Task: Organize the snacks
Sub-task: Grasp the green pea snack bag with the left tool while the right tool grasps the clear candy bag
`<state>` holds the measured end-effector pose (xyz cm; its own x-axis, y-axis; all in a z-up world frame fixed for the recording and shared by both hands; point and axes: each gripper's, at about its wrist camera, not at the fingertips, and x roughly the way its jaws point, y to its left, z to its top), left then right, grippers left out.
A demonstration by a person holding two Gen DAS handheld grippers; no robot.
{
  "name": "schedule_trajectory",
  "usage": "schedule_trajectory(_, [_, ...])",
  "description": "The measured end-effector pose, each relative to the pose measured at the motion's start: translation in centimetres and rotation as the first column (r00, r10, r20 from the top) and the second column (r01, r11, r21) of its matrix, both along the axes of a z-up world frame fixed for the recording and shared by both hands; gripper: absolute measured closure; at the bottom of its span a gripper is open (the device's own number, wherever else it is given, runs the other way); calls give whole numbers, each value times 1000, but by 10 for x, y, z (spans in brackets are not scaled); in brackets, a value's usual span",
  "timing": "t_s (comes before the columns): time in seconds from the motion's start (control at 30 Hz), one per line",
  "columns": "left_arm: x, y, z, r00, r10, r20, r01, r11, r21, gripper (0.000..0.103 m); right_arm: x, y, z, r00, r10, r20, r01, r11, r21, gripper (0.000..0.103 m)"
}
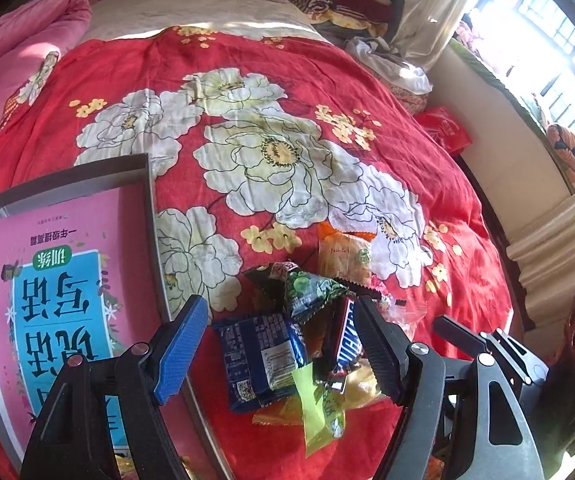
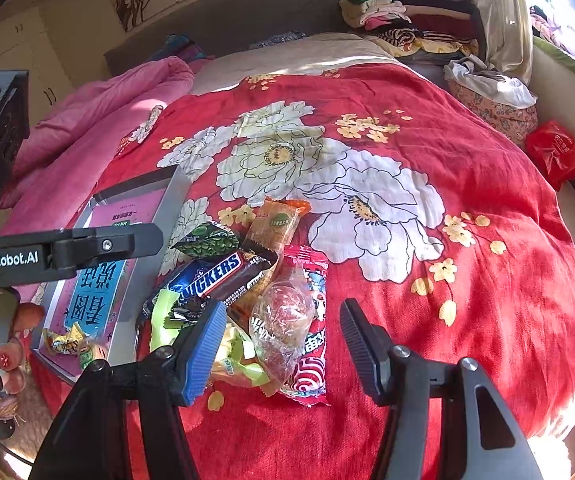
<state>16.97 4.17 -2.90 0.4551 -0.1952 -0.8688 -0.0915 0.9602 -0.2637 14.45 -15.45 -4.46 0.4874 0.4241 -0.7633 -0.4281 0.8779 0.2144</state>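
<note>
Crinkly foil and plastic, the snack pile [image 2: 243,300] lay heaped on the red bedspread [image 2: 467,280] just beside the metal tray [image 1: 149,200], handy for sorting. I had my left gripper [image 1: 283,340] spread wide over the Snickers bar [image 2: 211,274], empty. My right gripper [image 2: 283,340] gaped around a clear candy bag [image 2: 283,312], probably not pinching.
</note>
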Motion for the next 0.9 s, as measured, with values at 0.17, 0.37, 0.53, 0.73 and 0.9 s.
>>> schedule_trajectory(0.17, [27, 1, -24, 995, 15, -98, -21, 998, -64, 27, 6, 1, -7, 1000, 2, -10, -2, 1000, -20, 44])
schedule_trajectory(0.37, [37, 1, -44, 986, 31, -164, -49, 993, -109, 27, 12, 4, -16, 1000, 15, -25, -16, 999, -38, 50])
schedule_trajectory(0.53, [43, -1, -51, 982, 26, -186, -52, 990, -133, 27, 14, 16, -22, 999, 47, -15, -48, 996, -68, 56])
schedule_trajectory(0.73, [46, -4, -62, 977, 14, -212, -56, 980, -193, 48, 14, 31, -28, 996, 92, 17, -88, 985, -146, 60])
schedule_trajectory(0.9, [51, -7, -61, 979, 13, -204, -59, 973, -221, 58, 14, 27, -28, 995, 99, 27, -95, 988, -125, 62])
